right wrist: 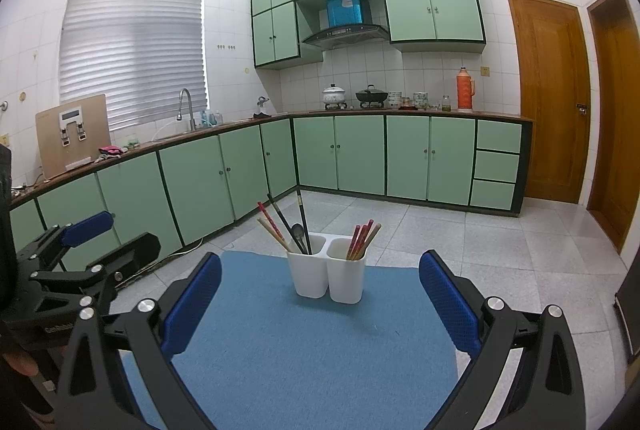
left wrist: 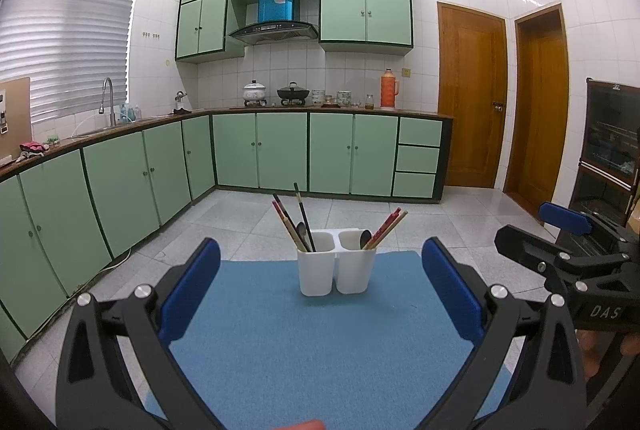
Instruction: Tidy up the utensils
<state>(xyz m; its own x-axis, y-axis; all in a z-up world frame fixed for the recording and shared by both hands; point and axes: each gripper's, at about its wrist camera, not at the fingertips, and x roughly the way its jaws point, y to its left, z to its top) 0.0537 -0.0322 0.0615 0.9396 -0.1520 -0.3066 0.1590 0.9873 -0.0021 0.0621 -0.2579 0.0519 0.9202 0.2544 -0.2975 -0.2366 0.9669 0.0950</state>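
A white two-compartment utensil holder [left wrist: 335,264] [right wrist: 326,273] stands on the far part of a blue mat [left wrist: 320,342] [right wrist: 312,346]. Its left compartment holds black and red chopsticks [left wrist: 290,220] [right wrist: 282,224] and a dark spoon [left wrist: 302,232] [right wrist: 298,233]. The right compartment holds red and wooden chopsticks [left wrist: 386,228] [right wrist: 362,240] and, in the left wrist view, a dark spoon [left wrist: 365,237]. My left gripper [left wrist: 320,282] is open and empty, well short of the holder. My right gripper [right wrist: 320,290] is open and empty too. Each gripper shows at the edge of the other's view.
The mat lies on a small surface above a grey tiled floor [right wrist: 500,242]. Green cabinets [left wrist: 260,150] with a countertop run along the left and back walls. Two wooden doors [left wrist: 472,94] stand at the right. A dark cabinet [left wrist: 608,150] is at the far right.
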